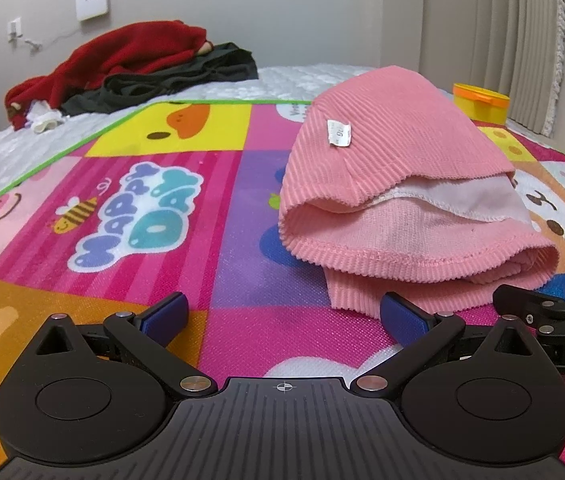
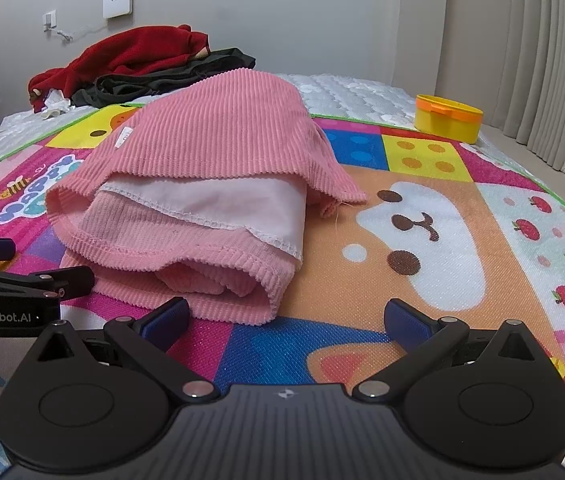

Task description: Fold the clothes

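Each hand-held gripper — left (image 1: 282, 316), right (image 2: 287, 318) — gapes wide over the cartoon play mat (image 1: 130, 200) — grey wall (image 1: 242, 8) behind.

Folded garment (image 1: 398, 184) on mat (image 1: 218, 200), clothes pile (image 1: 130, 68) behind, tub (image 1: 480, 106) right

Bed (image 2: 346, 96) with white quilted cover, carrying a cartoon-print play mat (image 2: 462, 240). On the mat: one folded pink corduroy garment (image 2: 202, 152), and a yellow tub with orange lid (image 2: 446, 122) at the far edge. Directly on the quilt behind: red garment (image 2: 134, 54) and dark garment (image 2: 170, 76), heaped together.
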Action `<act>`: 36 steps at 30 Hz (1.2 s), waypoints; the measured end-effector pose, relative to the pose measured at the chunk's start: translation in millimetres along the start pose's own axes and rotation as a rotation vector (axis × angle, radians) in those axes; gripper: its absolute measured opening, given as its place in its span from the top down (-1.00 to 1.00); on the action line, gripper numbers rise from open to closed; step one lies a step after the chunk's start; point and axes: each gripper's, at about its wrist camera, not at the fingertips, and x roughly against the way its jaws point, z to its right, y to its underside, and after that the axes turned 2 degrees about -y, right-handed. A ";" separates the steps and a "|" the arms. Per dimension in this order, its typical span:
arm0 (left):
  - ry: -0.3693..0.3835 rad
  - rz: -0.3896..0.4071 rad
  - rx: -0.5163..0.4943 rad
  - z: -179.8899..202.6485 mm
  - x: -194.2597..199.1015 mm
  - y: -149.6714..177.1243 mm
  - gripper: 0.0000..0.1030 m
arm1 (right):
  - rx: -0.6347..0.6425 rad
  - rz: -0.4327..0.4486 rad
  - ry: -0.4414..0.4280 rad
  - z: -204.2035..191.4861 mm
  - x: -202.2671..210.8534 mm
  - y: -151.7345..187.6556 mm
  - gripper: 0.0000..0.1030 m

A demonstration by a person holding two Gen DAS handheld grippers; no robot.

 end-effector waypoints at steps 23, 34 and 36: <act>0.000 0.000 -0.001 -0.1 -0.6 0.3 -1.00 | 0.173 -0.035 0.039 -19.0 -3.8 -12.7 -1.00; 0.002 0.000 0.000 -1.6 -0.7 0.5 -1.00 | 0.163 0.036 -0.133 5.1 -8.7 -2.5 -1.00; 0.001 0.000 -0.001 -1.5 -0.7 0.4 -1.00 | 0.142 0.021 -0.153 8.2 -10.2 -4.5 -1.00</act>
